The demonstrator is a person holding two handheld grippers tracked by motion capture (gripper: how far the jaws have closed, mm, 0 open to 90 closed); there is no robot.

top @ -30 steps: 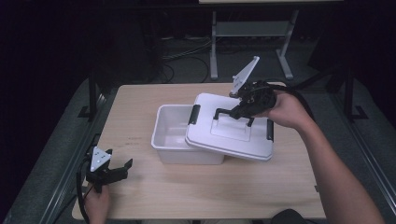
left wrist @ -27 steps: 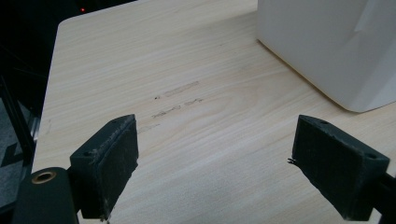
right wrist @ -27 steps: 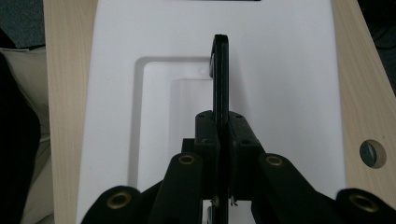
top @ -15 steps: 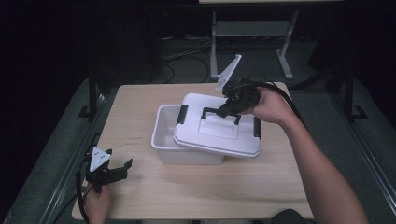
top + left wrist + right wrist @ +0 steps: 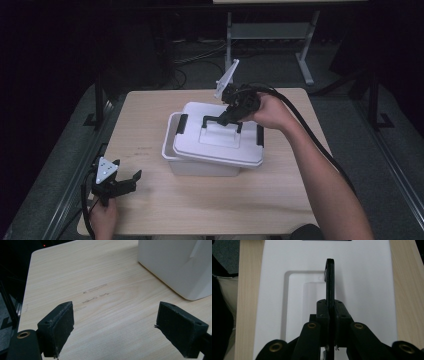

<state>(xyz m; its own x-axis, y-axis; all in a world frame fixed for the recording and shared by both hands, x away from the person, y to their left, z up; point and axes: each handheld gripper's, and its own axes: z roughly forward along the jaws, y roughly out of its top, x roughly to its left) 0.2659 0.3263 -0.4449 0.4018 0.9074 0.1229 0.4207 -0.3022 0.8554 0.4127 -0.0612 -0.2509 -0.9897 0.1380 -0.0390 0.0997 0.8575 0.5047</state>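
The right claw (image 5: pixel 226 118) is clamped on the black handle (image 5: pixel 330 277) of the white lid (image 5: pixel 220 142), carrying it above the white storage bin (image 5: pixel 197 162), which sits near the middle of the table (image 5: pixel 150 115), a little toward its far edge. In the high view the lid lies skewed over the bin: its right side overhangs the bin wall, and a strip of the bin's opening shows at the left, so the lid is not seated. The likeliest failure, in my judgement, is a crooked landing, where one lip catches on the rim and the lid sits tilted, or its black latches (image 5: pixel 182 124) miss the bin's edge. The handle is thin and pinched edge-on, so the lid could swing about the grip and slide off line. A sideways push could also shove the light bin across the table, since nothing braces it; the left claw (image 5: pixel 122 184) rests wide and empty near the table's near left corner, well apart from the bin.
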